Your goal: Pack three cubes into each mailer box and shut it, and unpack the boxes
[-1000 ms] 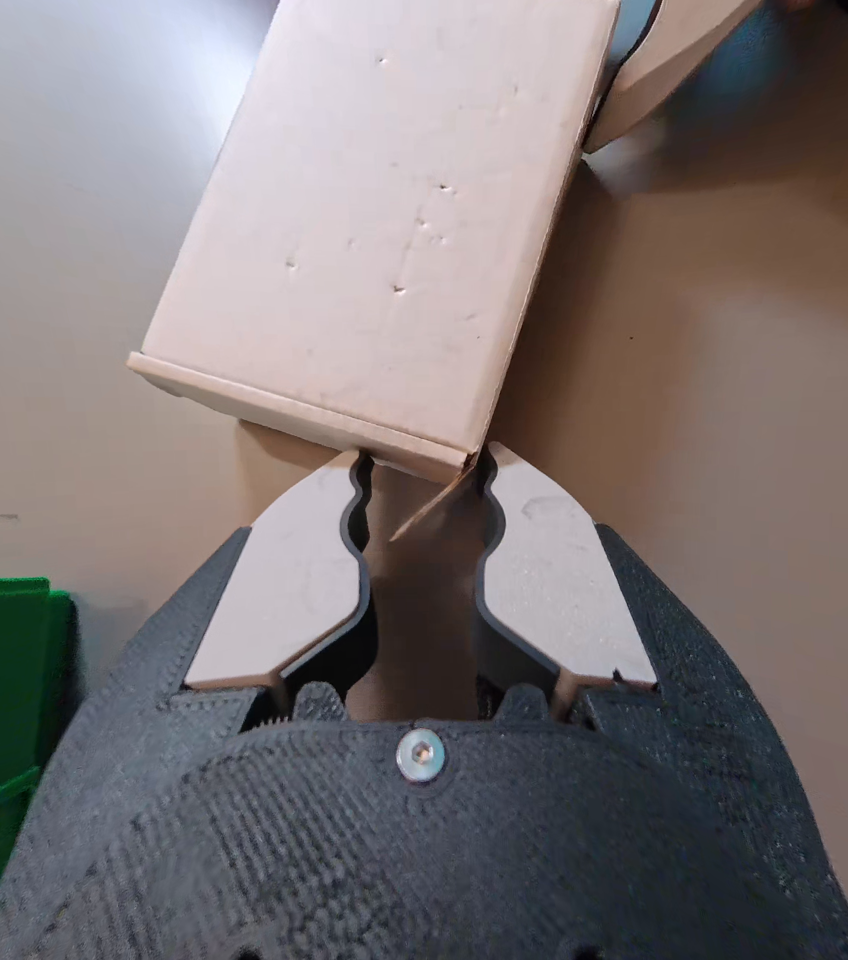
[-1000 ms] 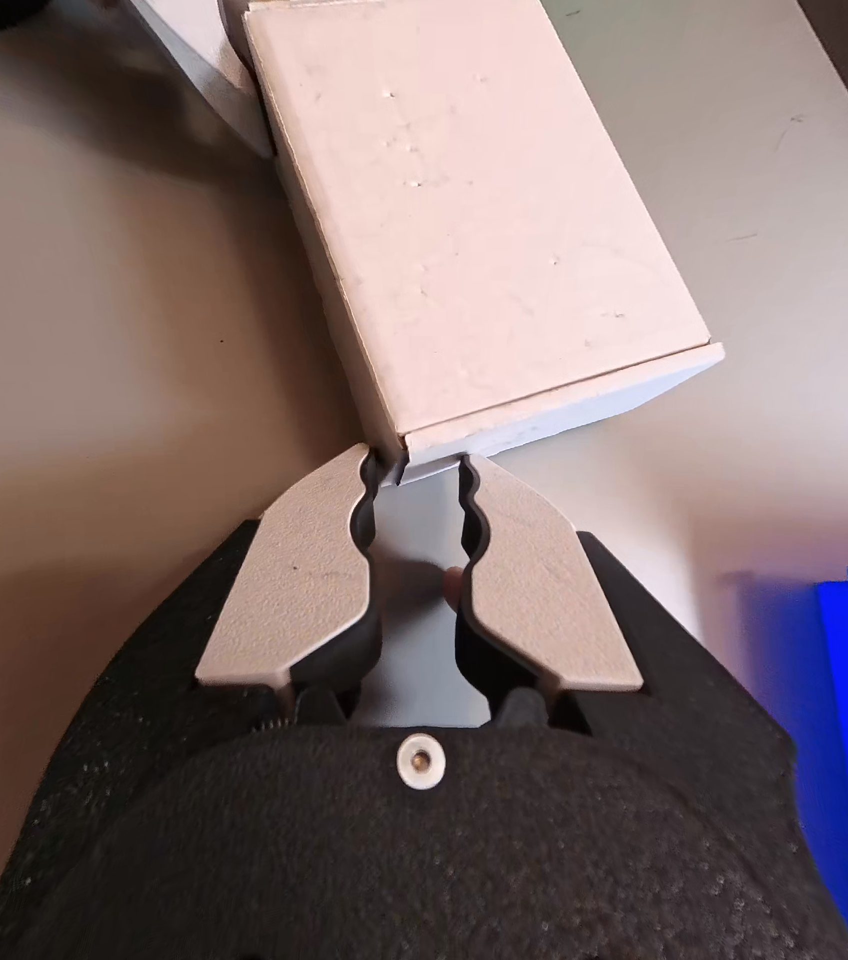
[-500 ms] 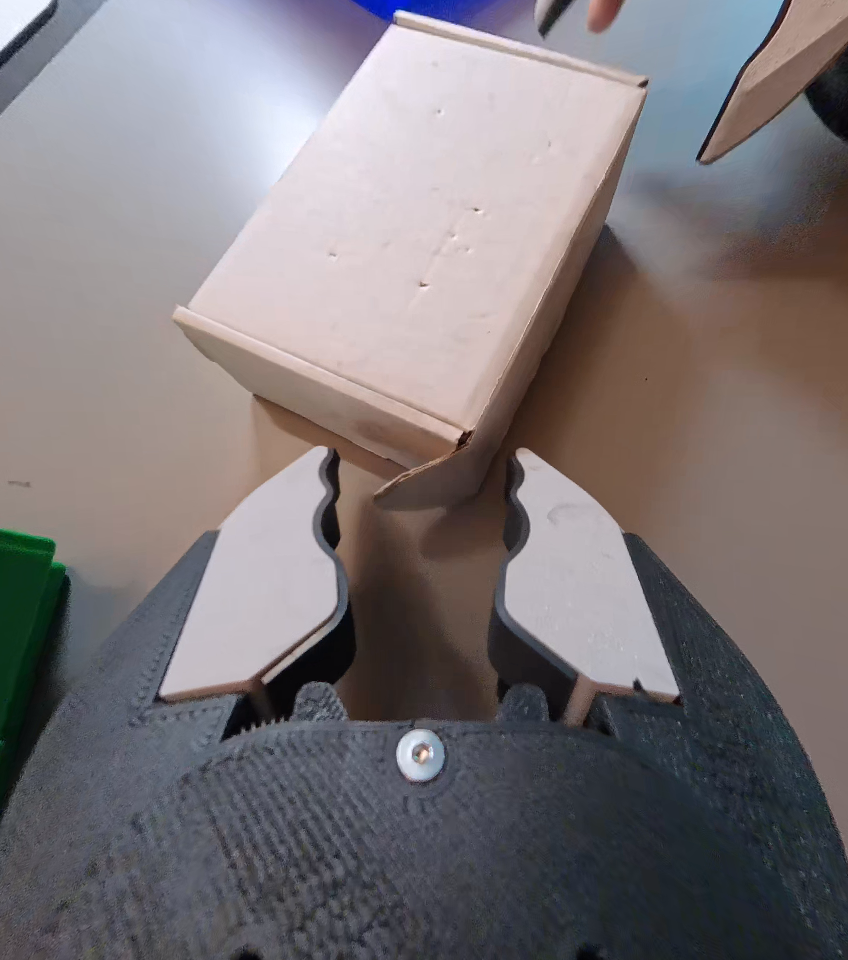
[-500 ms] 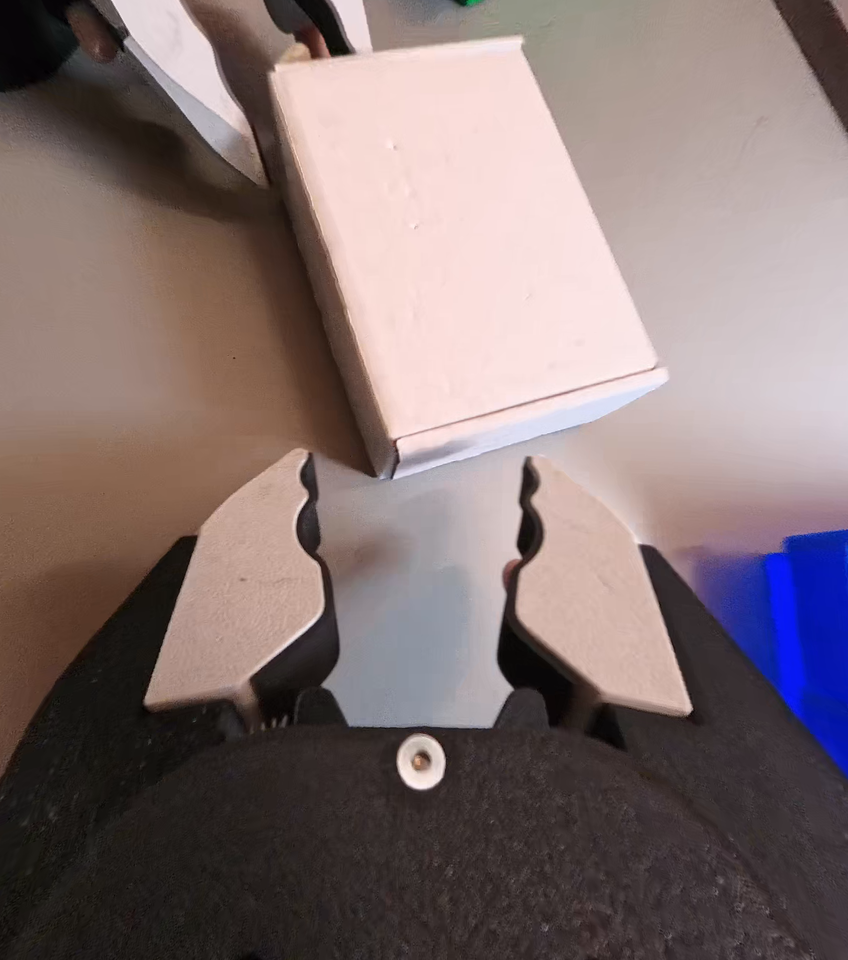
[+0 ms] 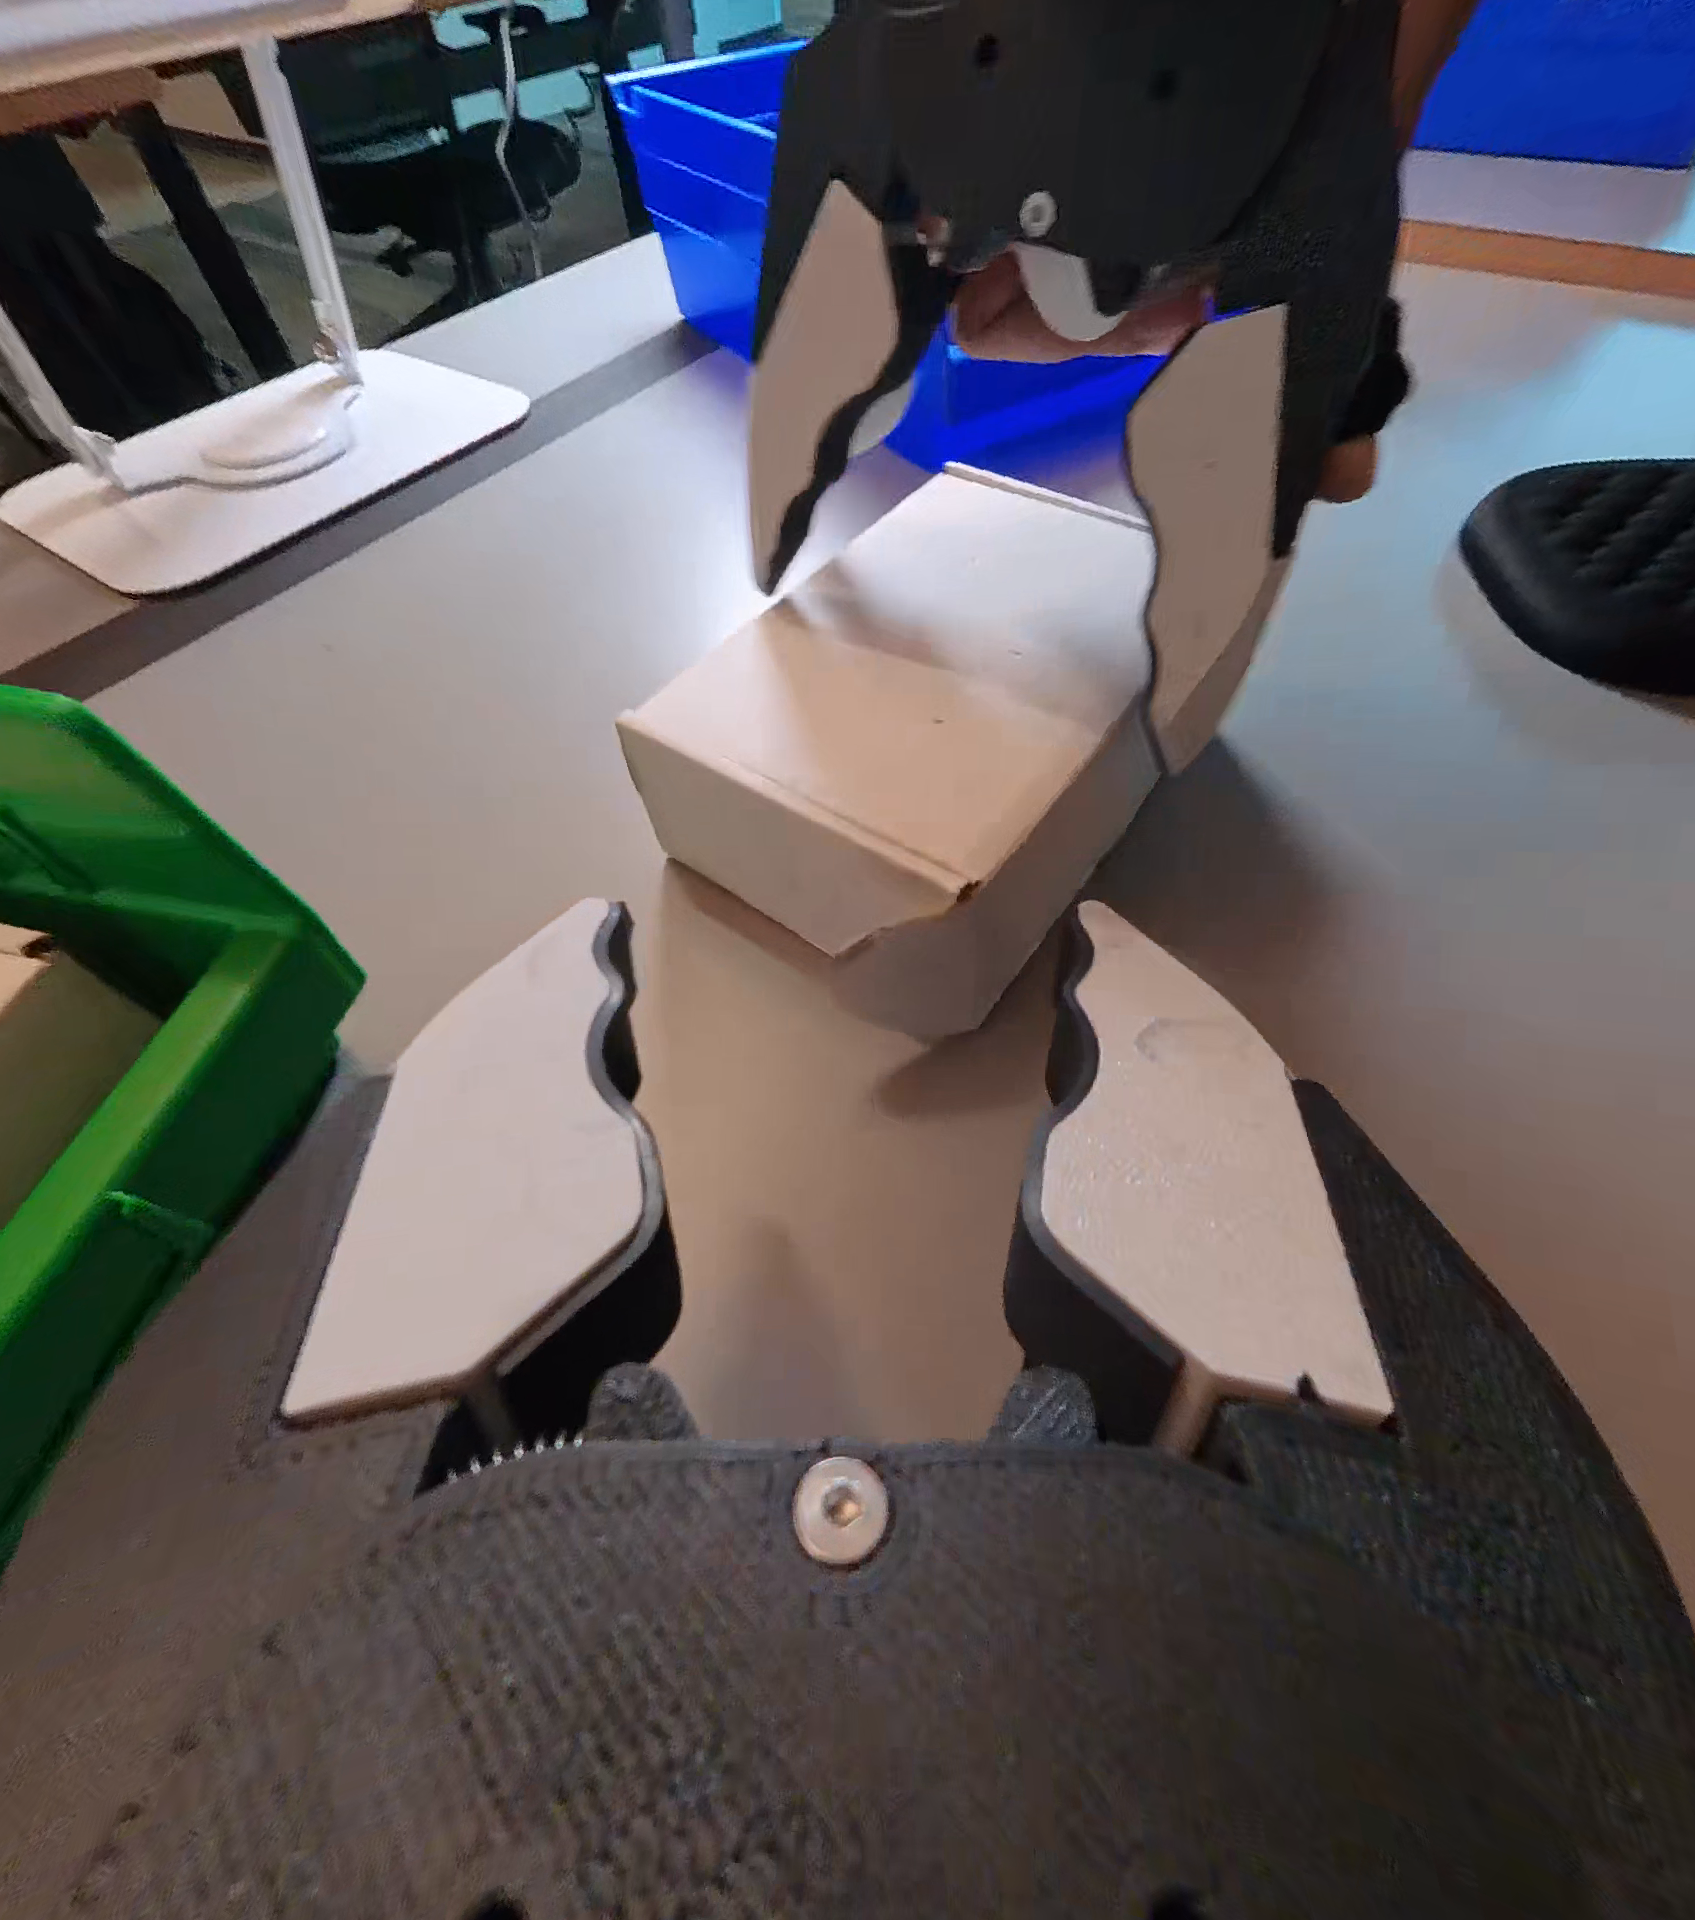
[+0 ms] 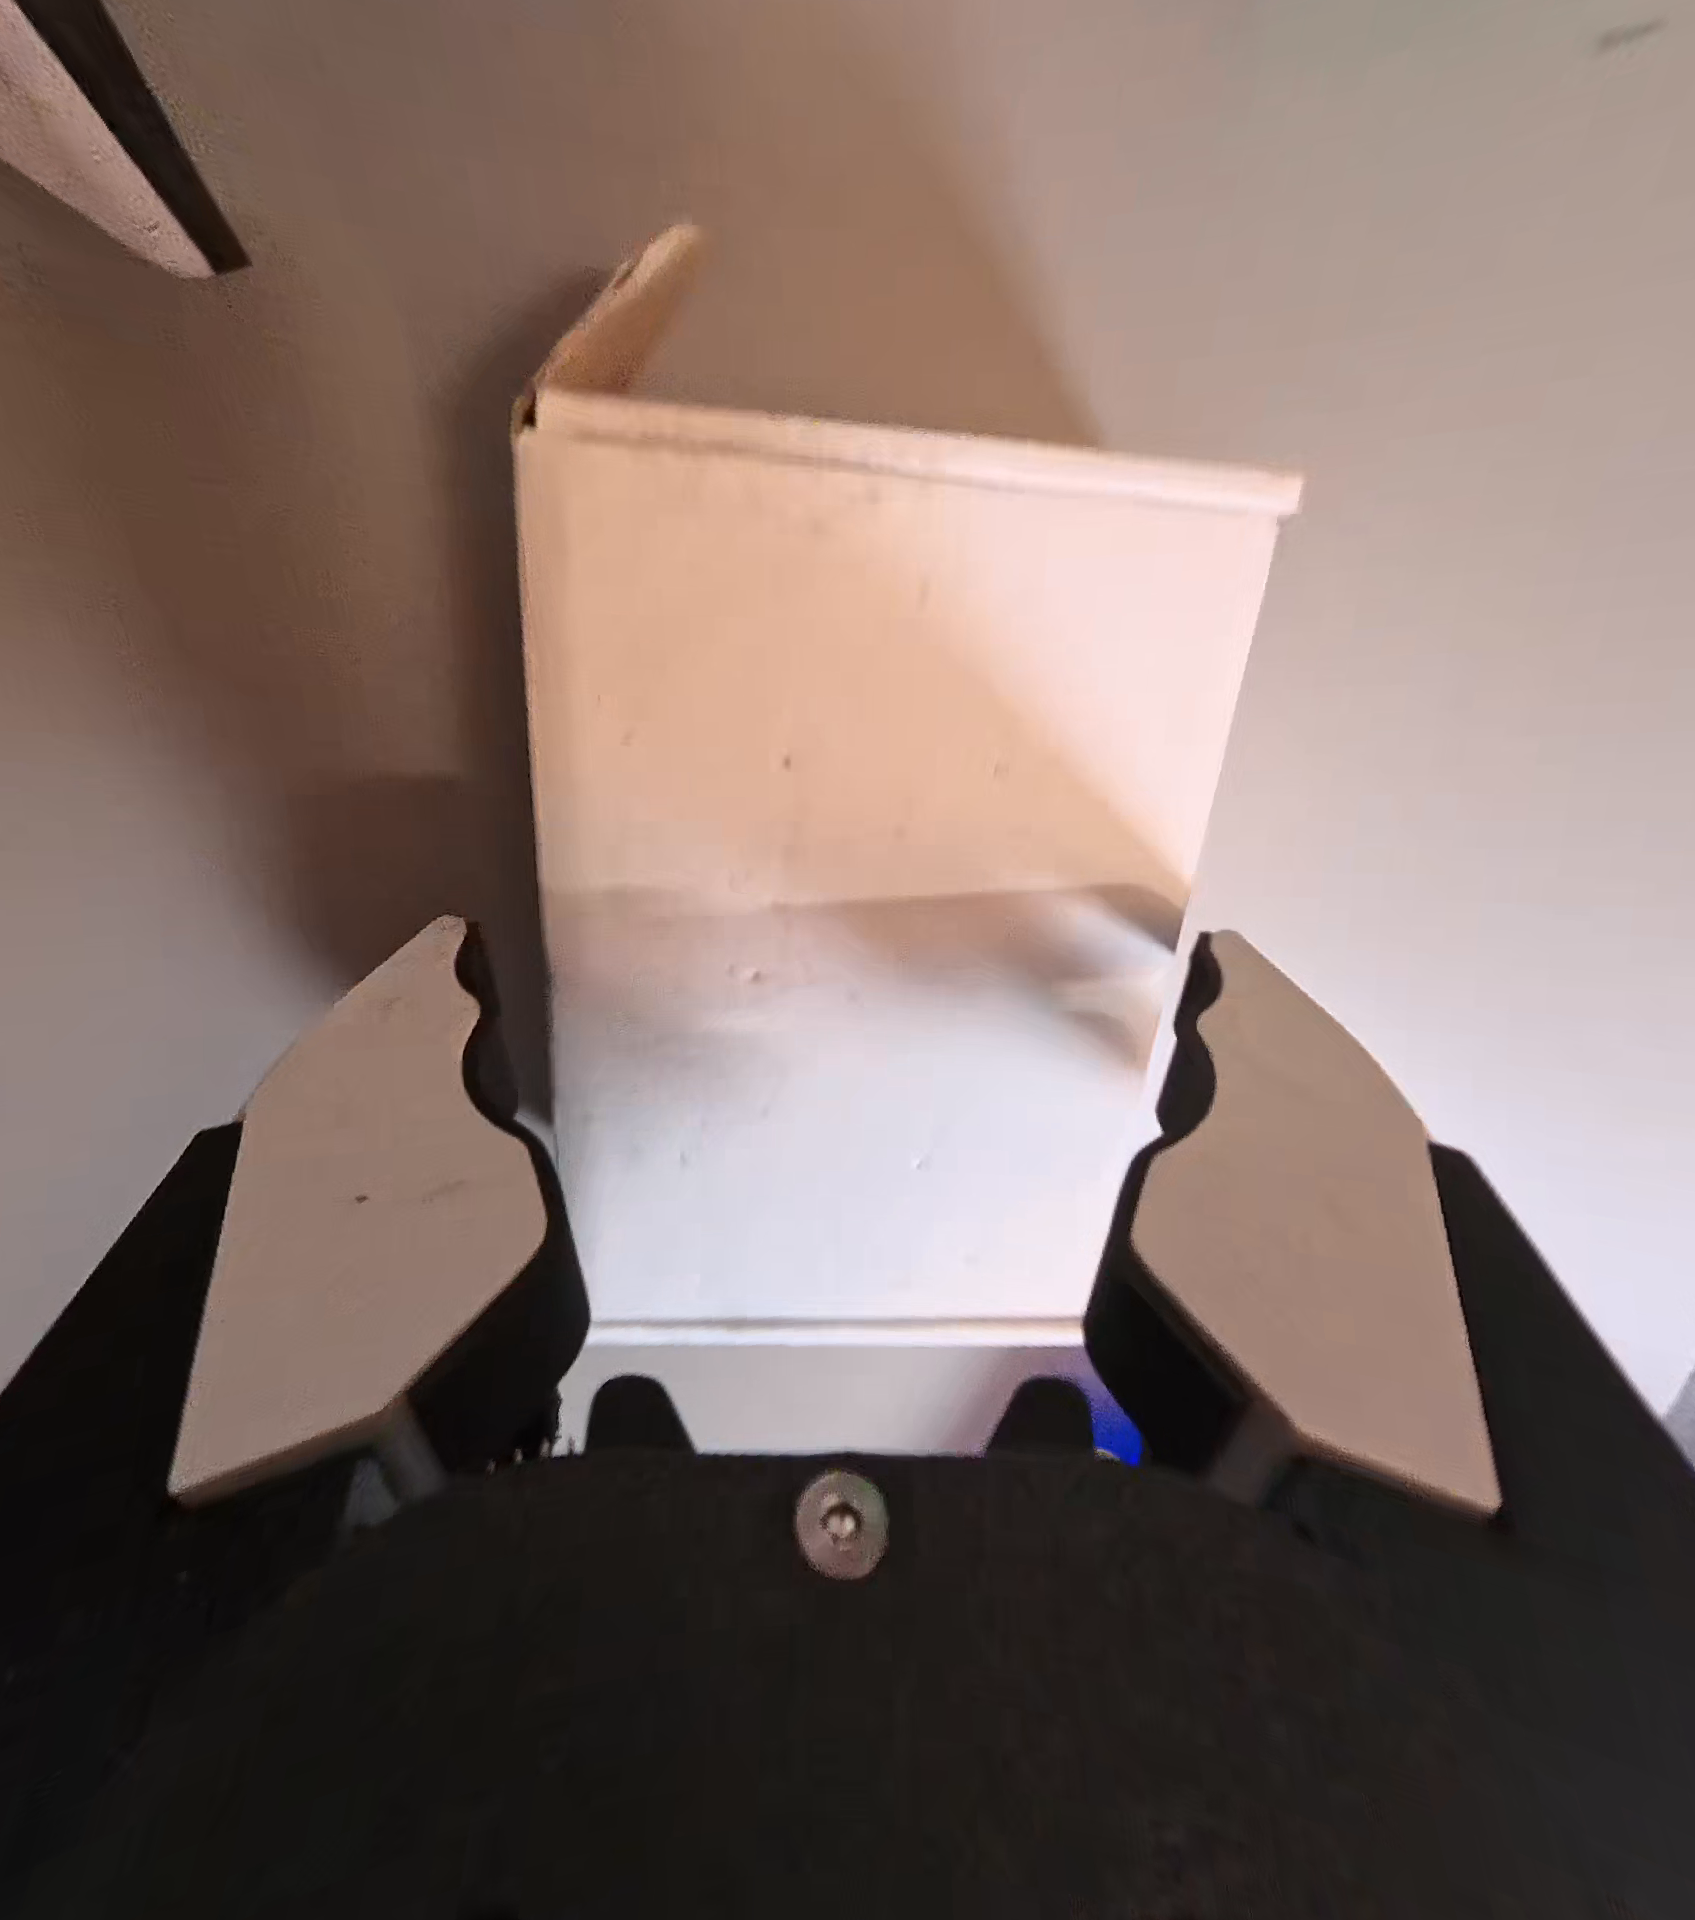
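A green bin (image 5: 95,1039) occupies the counter's (image 5: 1445,935) left edge. The left tool (image 5: 843,956) is spread wide, empty, just short of the closed mailer box (image 5: 874,748). The right tool (image 6: 832,997) straddles the box, wide, not gripping.

**Matt card, glossy plastic**

The box (image 5: 884,727) is plain matt cardboard, lightly dented and scuffed. The desk (image 5: 1445,935) is smooth with a dull sheen. Each gripper (image 5: 843,997) has flat, matt grey fingers (image 5: 490,1174) edged in black, on a rough, ridged black plastic body with a bright metal screw (image 5: 841,1507). The green bin (image 5: 147,935) and blue bin (image 5: 708,177) are glossy plastic.
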Available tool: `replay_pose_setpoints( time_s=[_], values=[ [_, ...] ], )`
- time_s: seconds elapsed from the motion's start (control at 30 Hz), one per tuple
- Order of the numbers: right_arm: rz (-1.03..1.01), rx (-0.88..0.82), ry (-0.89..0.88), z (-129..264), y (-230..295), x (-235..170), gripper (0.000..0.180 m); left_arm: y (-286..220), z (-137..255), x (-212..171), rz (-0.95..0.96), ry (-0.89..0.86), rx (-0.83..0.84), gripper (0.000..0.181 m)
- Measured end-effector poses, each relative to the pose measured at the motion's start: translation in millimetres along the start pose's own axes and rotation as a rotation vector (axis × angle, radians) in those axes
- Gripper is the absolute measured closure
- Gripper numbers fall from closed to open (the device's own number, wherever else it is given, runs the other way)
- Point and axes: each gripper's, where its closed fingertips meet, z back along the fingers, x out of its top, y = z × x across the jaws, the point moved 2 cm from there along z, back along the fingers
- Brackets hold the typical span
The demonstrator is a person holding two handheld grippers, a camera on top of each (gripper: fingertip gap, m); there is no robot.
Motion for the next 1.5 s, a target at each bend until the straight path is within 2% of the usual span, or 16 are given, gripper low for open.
replay_pose_setpoints(
  time_s=[0.1, 0.33, 0.4, 0.5, 0.57, 0.67, 0.8, 0.83, 0.87, 0.93, 1.0, 1.1, 1.27, 1.37, 1.5],
  values=[
    [0.036, -0.027, 0.01, -2.2, -3.3, 8.9, 0.058, -3.2, 1.2, -2.2, 0.0, 0.017, -0.014, 0.114],
    [0.039, -0.097, 0.026, 8.2, -6.3, -9.4, 0.058, -18.4, -17.5, -15.3, -0.07, 0.148, -0.038, 0.117],
    [0.02, -0.141, -0.008, 18.0, -2.7, -19.8, 0.06, -19.5, -21.1, -16.9, -0.078, 0.169, -0.031, 0.121],
    [-0.112, -0.181, -0.124, 33.7, 9.9, -42.4, 0.066, -17.7, -24.1, -19.8, -0.058, 0.198, -0.029, 0.127],
    [-0.219, -0.21, -0.199, 35.3, 19.8, -65.2, 0.076, -15.2, -25.6, -21.7, -0.037, 0.216, -0.023, 0.133],
    [-0.368, -0.197, -0.304, 16.7, 38.3, -90.5, 0.097, -15.0, -29.0, -26.1, -0.035, 0.257, -0.021, 0.144],
    [-0.443, -0.228, -0.449, 1.3, 52.6, -82.7, 0.129, -18.1, -34.8, -26.4, -0.042, 0.288, -0.016, 0.144],
    [-0.449, -0.272, -0.453, 2.3, 50.8, -81.9, 0.13, -18.3, -35.3, -26.5, -0.038, 0.298, -0.016, 0.144],
    [-0.445, -0.325, -0.45, 5.1, 47.6, -83.0, 0.138, -18.1, -35.2, -26.8, -0.031, 0.306, -0.017, 0.144],
    [-0.462, -0.33, -0.483, 11.2, 48.5, -82.1, 0.147, -17.0, -33.3, -27.7, 0.018, 0.324, -0.039, 0.144],
    [-0.509, -0.257, -0.517, 12.6, 55.0, -80.5, 0.148, -14.7, -30.4, -26.9, 0.103, 0.323, -0.076, 0.147],
    [-0.504, -0.233, -0.518, 7.7, 62.3, -80.6, 0.145, -14.5, -25.8, -25.4, 0.266, 0.312, -0.165, 0.154],
    [-0.488, -0.281, -0.473, 0.8, 63.5, -85.2, 0.134, -23.4, -20.4, -26.4, 0.527, 0.293, -0.37, 0.164],
    [-0.459, -0.319, -0.433, 2.4, 60.9, -88.9, 0.132, -32.5, -15.9, -21.8, 0.557, 0.27, -0.485, 0.168],
    [-0.393, -0.417, -0.401, 12.3, 55.5, -93.2, 0.124, -27.8, -11.7, -18.3, 0.403, 0.254, -0.431, 0.167]
  ],
)
